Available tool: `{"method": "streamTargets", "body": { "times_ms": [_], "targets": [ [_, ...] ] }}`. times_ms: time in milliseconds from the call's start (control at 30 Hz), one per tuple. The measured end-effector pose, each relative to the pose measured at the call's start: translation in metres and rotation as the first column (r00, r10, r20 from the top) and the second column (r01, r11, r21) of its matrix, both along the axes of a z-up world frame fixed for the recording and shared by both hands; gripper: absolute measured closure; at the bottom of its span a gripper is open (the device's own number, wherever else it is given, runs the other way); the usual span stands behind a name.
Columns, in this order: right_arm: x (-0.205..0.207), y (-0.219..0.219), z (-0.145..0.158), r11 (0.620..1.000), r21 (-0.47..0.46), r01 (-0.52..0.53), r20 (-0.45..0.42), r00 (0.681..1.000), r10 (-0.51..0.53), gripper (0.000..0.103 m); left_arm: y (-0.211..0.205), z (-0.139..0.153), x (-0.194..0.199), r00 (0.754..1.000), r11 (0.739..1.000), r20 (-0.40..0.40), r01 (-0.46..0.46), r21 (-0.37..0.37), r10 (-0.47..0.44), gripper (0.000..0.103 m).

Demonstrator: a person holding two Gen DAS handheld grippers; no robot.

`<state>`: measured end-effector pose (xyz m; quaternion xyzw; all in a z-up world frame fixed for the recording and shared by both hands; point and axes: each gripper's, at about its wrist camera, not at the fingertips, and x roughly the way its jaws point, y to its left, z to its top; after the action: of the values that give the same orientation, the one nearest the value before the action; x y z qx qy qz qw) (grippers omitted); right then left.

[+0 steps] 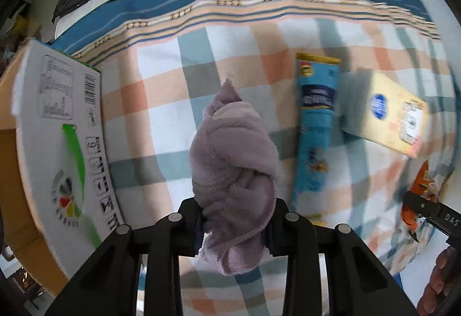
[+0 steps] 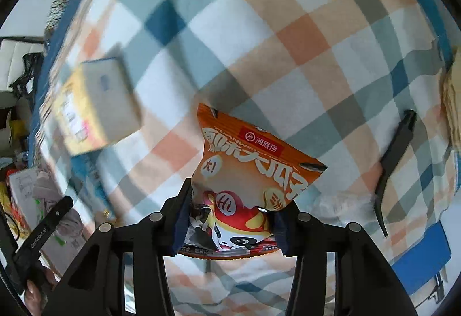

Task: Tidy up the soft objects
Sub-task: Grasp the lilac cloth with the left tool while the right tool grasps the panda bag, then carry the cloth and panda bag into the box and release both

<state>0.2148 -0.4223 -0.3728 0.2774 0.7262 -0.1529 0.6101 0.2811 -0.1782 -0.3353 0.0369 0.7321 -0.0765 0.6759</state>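
Observation:
My left gripper is shut on a bunched lilac fleece cloth and holds it above the checked blanket. My right gripper is shut on an orange snack bag with a panda print, held above the same blanket. The right gripper and its orange bag also show at the right edge of the left wrist view. The left gripper and the lilac cloth show at the lower left of the right wrist view.
A white cardboard box stands open at the left. A blue packet and a yellow box lie on the blanket, the yellow box also in the right wrist view. A black flat tool lies at the right.

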Motion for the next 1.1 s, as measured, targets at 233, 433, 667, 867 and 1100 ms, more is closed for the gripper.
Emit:
{"method": "streamTargets", "body": {
  "times_ms": [233, 433, 667, 867, 1100],
  "targets": [
    [-0.005, 0.045, 0.059, 0.994, -0.019, -0.109, 0.103, 0.989, 0.110, 0.053, 0.018, 0.070, -0.029, 0.996, 0.996, 0.090, 0.018, -0.089, -0.010, 0.074],
    [-0.005, 0.092, 0.113, 0.970, -0.024, -0.242, 0.200, 0.949, 0.242, 0.053, 0.071, 0.119, -0.052, 0.983, 0.990, 0.184, 0.030, -0.136, -0.004, 0.074],
    [-0.005, 0.203, 0.159, 0.913, 0.012, -0.409, 0.305, 0.871, 0.386, 0.053, 0.150, 0.145, -0.061, 0.970, 0.989, 0.236, -0.032, -0.145, 0.066, 0.074],
    [-0.006, 0.292, 0.178, 0.847, 0.019, -0.532, 0.351, 0.796, 0.492, 0.053, 0.235, 0.165, -0.071, 0.945, 0.984, 0.280, -0.146, -0.103, 0.169, 0.074],
    [-0.004, 0.379, 0.180, 0.790, 0.020, -0.613, 0.348, 0.745, 0.570, 0.053, 0.310, 0.168, -0.076, 0.926, 0.971, 0.291, -0.224, -0.087, 0.240, 0.074]
  ]
}}
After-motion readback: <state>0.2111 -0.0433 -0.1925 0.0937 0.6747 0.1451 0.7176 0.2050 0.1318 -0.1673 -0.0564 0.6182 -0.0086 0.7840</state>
